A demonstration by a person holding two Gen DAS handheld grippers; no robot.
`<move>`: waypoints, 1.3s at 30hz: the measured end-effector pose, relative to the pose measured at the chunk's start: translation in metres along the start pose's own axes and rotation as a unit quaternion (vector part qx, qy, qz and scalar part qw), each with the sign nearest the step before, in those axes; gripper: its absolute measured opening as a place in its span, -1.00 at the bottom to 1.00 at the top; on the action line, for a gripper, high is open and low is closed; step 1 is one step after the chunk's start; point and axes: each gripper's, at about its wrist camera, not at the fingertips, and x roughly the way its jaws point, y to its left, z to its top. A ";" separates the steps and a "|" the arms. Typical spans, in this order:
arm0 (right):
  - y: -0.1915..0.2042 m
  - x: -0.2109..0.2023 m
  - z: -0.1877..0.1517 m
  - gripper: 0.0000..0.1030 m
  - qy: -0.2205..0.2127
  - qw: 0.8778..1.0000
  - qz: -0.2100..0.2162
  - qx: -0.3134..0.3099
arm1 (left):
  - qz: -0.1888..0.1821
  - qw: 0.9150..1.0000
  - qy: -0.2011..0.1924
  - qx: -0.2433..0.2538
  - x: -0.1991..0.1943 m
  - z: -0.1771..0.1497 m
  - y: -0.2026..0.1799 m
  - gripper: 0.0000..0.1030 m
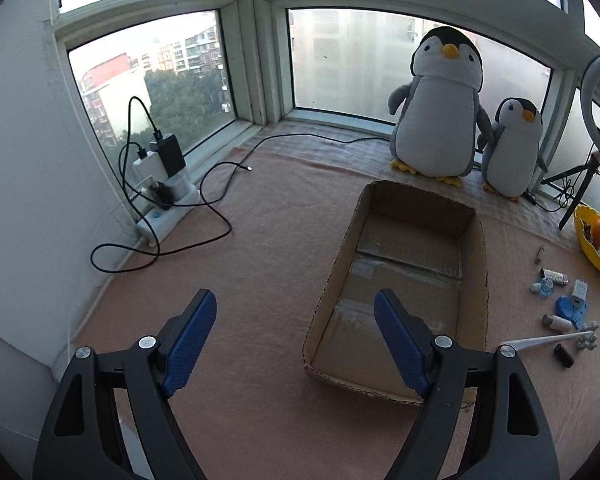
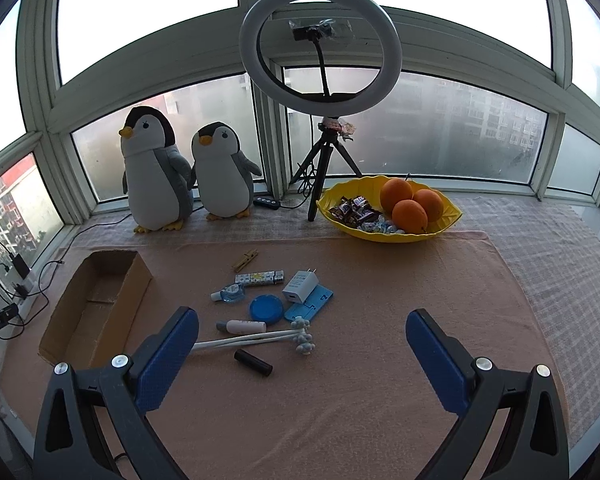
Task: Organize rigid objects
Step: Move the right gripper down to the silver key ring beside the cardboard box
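The left tongs [image 1: 296, 328] are held wide apart and empty above the pink towel [image 1: 260, 248], just at the near end of the cardboard box [image 1: 476, 280], with the right-hand pad seen over the box's near wall. Nothing is seen inside the box. The right tongs [image 2: 302, 342] are likewise spread and empty, poised over bare towel just short of the clutter.

The small items are gathered in a loose cluster to the right of the box: a wooden clothespin [image 2: 245, 260] farthest back, a patterned tube [image 2: 260, 279], a white charger plug [image 2: 300, 286] resting on a blue folding stand [image 2: 310, 305], a round blue case [image 2: 266, 308], a clear blue tape dispenser [image 2: 229, 293], a small white bottle [image 2: 242, 325], a long white massage stick [image 2: 256, 338] and a black cylinder [image 2: 253, 362] nearest the tongs.

Behind, a yellow bowl [image 2: 452, 212] is seen holding oranges [image 2: 410, 214] and sweets, beside a ring light [image 2: 320, 48] and two plush penguins [image 2: 152, 172].
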 end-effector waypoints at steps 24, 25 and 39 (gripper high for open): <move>0.067 0.045 -0.025 0.97 0.061 0.988 0.125 -0.068 | -0.005 0.994 0.108 -0.019 0.094 -0.034 0.011 0.37; 0.072 0.047 -0.027 0.92 0.064 0.987 0.132 -0.072 | -0.006 0.994 0.110 -0.018 0.095 -0.035 0.010 0.34; 0.136 0.109 -0.050 0.36 0.148 0.958 0.218 -0.117 | -0.017 0.991 0.131 0.008 0.116 -0.037 -0.008 0.03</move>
